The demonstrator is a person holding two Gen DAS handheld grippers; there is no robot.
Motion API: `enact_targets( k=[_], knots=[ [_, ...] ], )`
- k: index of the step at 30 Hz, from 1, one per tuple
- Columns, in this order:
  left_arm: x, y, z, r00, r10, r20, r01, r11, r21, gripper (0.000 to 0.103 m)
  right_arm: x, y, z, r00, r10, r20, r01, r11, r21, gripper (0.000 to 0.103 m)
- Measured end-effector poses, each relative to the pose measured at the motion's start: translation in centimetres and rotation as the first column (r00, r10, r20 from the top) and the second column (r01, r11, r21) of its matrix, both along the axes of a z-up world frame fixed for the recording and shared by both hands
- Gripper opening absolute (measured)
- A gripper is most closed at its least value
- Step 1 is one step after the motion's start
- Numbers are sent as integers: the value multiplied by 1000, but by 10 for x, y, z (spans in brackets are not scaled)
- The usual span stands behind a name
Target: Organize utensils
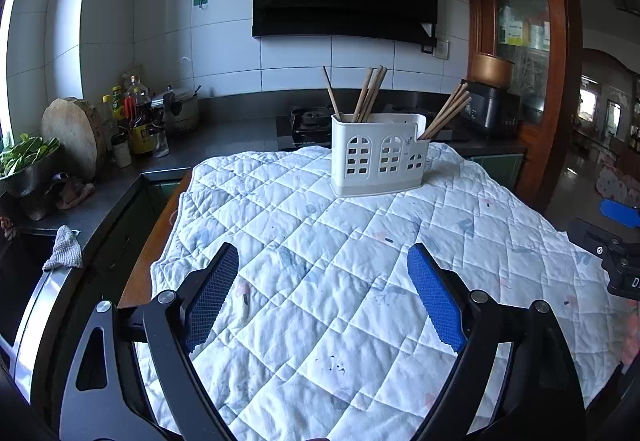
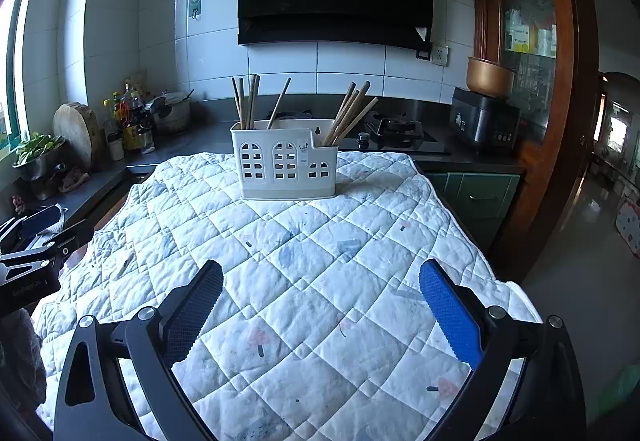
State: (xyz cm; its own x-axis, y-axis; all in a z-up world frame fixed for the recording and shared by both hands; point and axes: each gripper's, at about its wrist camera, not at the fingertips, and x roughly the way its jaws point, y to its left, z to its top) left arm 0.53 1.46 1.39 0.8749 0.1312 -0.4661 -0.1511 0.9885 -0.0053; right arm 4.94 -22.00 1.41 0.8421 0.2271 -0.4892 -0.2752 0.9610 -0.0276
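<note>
A: Since both pairs of fingers are held wide apart and nothing is gripped, the step in hand is judged to be a first reach toward the white utensil holder (image 2: 285, 161). The holder is set upright on the quilted cloth (image 2: 320, 261), toward its far end, well apart from the left gripper (image 1: 323, 291) and the right gripper (image 2: 320, 307).

B: How should the reach be done well?

A: One chopstick should be chosen, not a bundle. The lone chopstick (image 2: 279, 103) in the middle of the holder is leaning apart from the left bunch (image 2: 246, 101) and the right bunch (image 2: 350, 113), so it is probably the easiest to take. The fingers should be closed on it high on the shaft, and it should be lifted straight along its own lean, so that the light holder is not tipped.

B: What cannot be made out?

A: The inside of the holder is hidden, so the dividers and the lower ends of the sticks are not seen. It cannot be told whether any spoon or fork is stored there. A small thin thing (image 2: 125, 263) on the cloth near the left side is too blurred to be named. The counter under the cloth is mostly covered.
</note>
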Motion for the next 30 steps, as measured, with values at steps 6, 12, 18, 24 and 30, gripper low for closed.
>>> enact_targets(
  k=[6, 12, 18, 24, 30],
  knots=[
    [-9, 1, -5, 1000, 15, 0, -15, 1000, 1, 86, -11, 3, -2, 1000, 10, 9, -10, 1000, 16, 95],
    [-16, -2, -9, 1000, 18, 10, -18, 1000, 5, 86, -18, 3, -4, 1000, 19, 11, -19, 999, 41, 96],
    [-19, -4, -9, 1000, 8, 29, -7, 1000, -7, 86, -20, 4, -8, 1000, 26, 7, -26, 998, 64, 96],
    [-21, -6, -11, 999, 15, 43, -15, 1000, -13, 86, -18, 6, -17, 999, 35, -17, -33, 997, 74, 96],
    [-19, -6, -16, 1000, 12, 26, -12, 1000, -8, 86, -17, 9, -22, 999, 46, -27, -44, 997, 70, 96]
  ],
)
